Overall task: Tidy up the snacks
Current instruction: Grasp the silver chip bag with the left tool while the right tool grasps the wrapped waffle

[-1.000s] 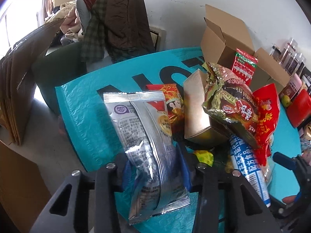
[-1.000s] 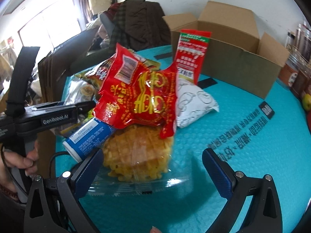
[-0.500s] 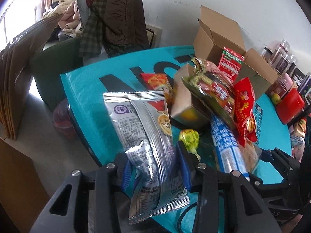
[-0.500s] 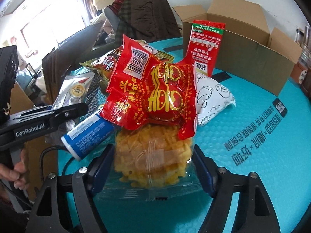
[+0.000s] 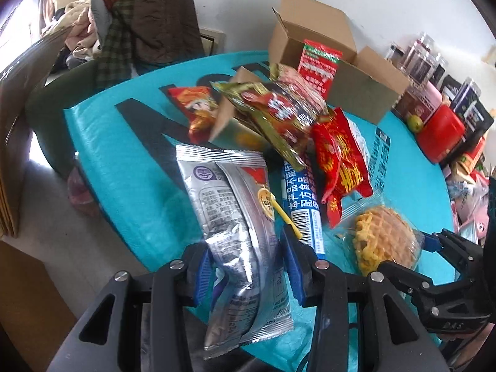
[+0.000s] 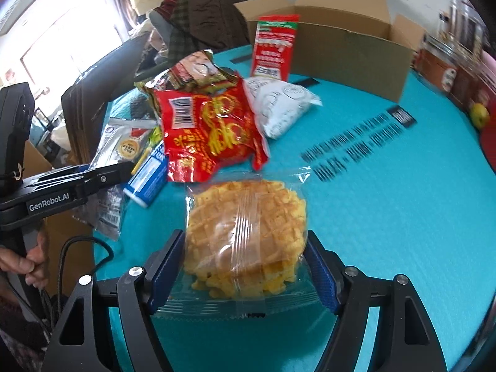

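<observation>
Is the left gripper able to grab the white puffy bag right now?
Probably not. The left gripper is already shut on the silver packet, and the white bag lies beyond the red bag in the snack pile.

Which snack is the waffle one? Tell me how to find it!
Start at the open cardboard box at the far side of the teal table, then come toward the near edge, past the red crinkly packet. The waffle pack sits between the right gripper pads. It alone has clear wrapping showing golden, grid-patterned cakes.
</observation>
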A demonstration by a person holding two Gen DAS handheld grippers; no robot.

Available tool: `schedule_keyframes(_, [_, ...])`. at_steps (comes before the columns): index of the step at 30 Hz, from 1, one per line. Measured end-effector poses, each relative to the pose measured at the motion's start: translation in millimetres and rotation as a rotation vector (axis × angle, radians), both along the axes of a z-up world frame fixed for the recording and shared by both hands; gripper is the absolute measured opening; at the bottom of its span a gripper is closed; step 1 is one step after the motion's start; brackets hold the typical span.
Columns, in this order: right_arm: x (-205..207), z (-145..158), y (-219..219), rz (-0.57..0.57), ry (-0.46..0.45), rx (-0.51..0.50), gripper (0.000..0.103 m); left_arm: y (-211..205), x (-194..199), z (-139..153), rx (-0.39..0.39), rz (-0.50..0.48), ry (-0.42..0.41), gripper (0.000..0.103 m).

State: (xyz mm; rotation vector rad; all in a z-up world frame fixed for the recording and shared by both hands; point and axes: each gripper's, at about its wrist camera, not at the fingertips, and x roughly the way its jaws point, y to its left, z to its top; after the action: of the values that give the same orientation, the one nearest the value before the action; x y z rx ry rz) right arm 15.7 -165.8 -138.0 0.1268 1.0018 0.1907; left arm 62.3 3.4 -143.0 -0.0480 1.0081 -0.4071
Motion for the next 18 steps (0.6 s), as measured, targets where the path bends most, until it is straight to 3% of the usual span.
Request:
schedule_keyframes(3, [-0.8, -1.9, 1.0, -0.002, -0.002, -0.021, 0.086, -4.7, 3.3, -5.2, 0.014, 0.003, -0.005, 0.041])
schedule_keyframes(7, [1.2, -5.5, 6.2, 0.0, -0.007, -0.069, 0.09, -12.9, 2.3, -6.2, 0.066, -0.004, -0.029, 0.042])
schedule_keyframes(14, [4.8, -12.9, 13.5, -0.013, -0.005, -0.128, 0.092, -28.6, 3.1, -8.8, 0.171, -0.02, -0.082, 0.047])
schedule_keyframes(18, [2.9, -13.2, 13.1, -0.021, -0.02, -0.152, 0.089, -24.9, 5.0, -8.4, 0.148, -0.008, -0.092, 0.047])
